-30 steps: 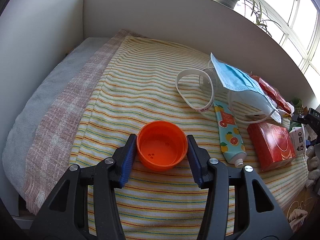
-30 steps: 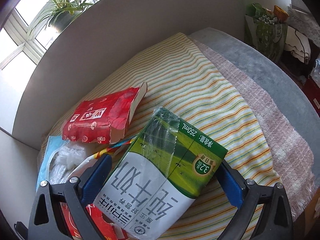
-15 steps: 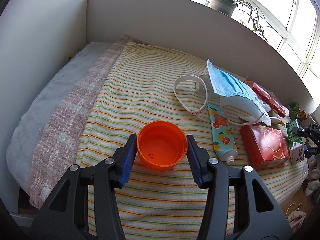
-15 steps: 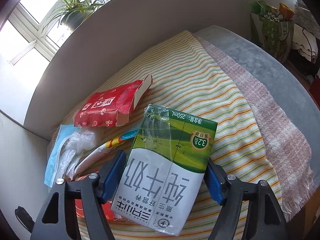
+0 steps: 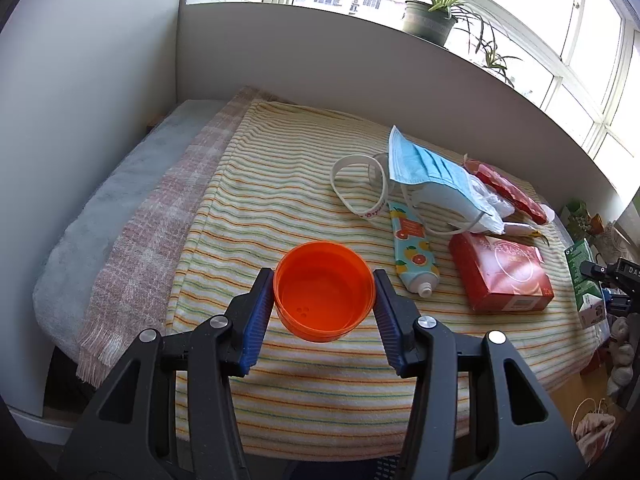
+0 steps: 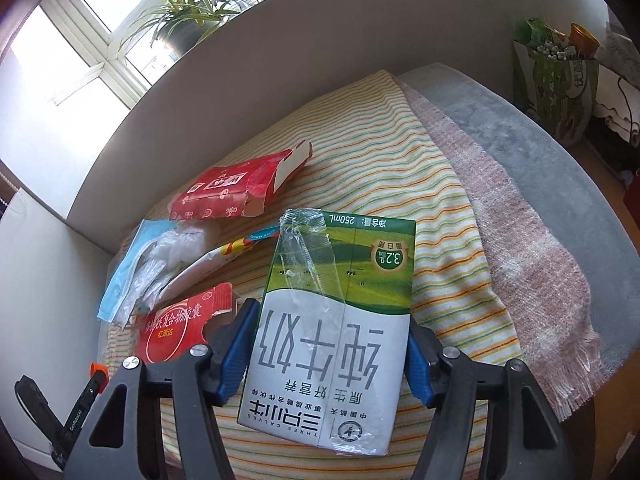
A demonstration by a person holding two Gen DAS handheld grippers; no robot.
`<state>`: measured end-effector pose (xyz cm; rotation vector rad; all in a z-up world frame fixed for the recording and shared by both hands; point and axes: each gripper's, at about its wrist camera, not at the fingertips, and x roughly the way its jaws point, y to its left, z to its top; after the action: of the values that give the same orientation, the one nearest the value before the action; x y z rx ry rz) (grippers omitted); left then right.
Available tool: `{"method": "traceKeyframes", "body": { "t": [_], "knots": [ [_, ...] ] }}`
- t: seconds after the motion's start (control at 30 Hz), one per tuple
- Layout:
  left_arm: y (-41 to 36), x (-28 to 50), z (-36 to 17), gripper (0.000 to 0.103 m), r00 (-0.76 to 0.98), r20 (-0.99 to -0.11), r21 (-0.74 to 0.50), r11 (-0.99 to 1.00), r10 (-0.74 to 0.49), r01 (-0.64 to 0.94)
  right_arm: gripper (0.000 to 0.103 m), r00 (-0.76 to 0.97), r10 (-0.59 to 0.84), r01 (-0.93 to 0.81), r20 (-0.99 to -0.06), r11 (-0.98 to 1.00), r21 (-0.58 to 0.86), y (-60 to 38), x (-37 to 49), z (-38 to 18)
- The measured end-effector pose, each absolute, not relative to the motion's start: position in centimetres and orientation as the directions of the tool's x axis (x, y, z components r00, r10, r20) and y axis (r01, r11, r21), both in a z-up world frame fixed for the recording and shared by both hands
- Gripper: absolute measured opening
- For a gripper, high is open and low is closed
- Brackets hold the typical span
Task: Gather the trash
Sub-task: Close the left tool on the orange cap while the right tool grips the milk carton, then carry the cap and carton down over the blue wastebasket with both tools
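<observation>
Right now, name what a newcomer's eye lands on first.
The orange cup clamped in the left tool above the striped blanket. Next, the green-and-white milk carton gripped upside down in the right tool, then the blue face mask atop the litter.

- My left wrist camera looks forward and down along the left gripper (image 5: 324,300) from above the striped blanket (image 5: 280,168), facing the window wall, fairly close.
- My right wrist camera looks along the right gripper (image 6: 332,344) from the bed's opposite end, close in.
- Both views share the blanket, the blue face mask (image 5: 432,176) (image 6: 120,284), the red box (image 5: 500,276) (image 6: 180,328) and the potted plant (image 5: 428,20) (image 6: 188,12).
- The left view catches the milk carton (image 5: 582,276) at its right edge.
</observation>
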<state>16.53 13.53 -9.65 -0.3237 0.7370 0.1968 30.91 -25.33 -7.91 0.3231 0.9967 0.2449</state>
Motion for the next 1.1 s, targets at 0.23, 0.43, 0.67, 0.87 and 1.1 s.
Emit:
{"method": "traceKeyframes", "body": {
  "t": [0.23, 0.43, 0.67, 0.87, 1.1],
  "knots": [
    [11.3, 13.6, -8.6, 0.05, 0.746, -0.665, -0.228, 0.942, 0.034, -0.246, 0.067, 0.541, 0.388, -0.134, -0.746, 0.915, 0.379, -25.7, 27.5, -6.2],
    [8.5, 10.9, -8.0, 0.05, 0.755, -0.655, -0.222, 0.952, 0.015, -0.212, 0.067, 0.538, 0.433, -0.201, -0.723, 0.899, 0.39, -26.0, 24.1, -5.2],
    [5.8, 8.1, -7.5, 0.05, 0.764, -0.645, -0.2, 0.964, 0.005, -0.175, 0.067, 0.526, 0.473, -0.277, -0.706, 0.881, 0.384, -25.8, 20.2, -4.8],
    [3.7, 6.1, -8.6, 0.05, 0.756, -0.654, -0.201, 0.968, -0.018, -0.15, 0.067, 0.505, 0.503, -0.352, -0.701, 0.862, 0.365, -25.1, 17.0, -4.9],
    [1.2, 4.5, -11.5, 0.05, 0.719, -0.692, -0.215, 0.968, -0.059, -0.127, 0.067, 0.45, 0.527, -0.415, -0.721, 0.838, 0.354, -23.9, 13.5, -6.6]
  ]
}}
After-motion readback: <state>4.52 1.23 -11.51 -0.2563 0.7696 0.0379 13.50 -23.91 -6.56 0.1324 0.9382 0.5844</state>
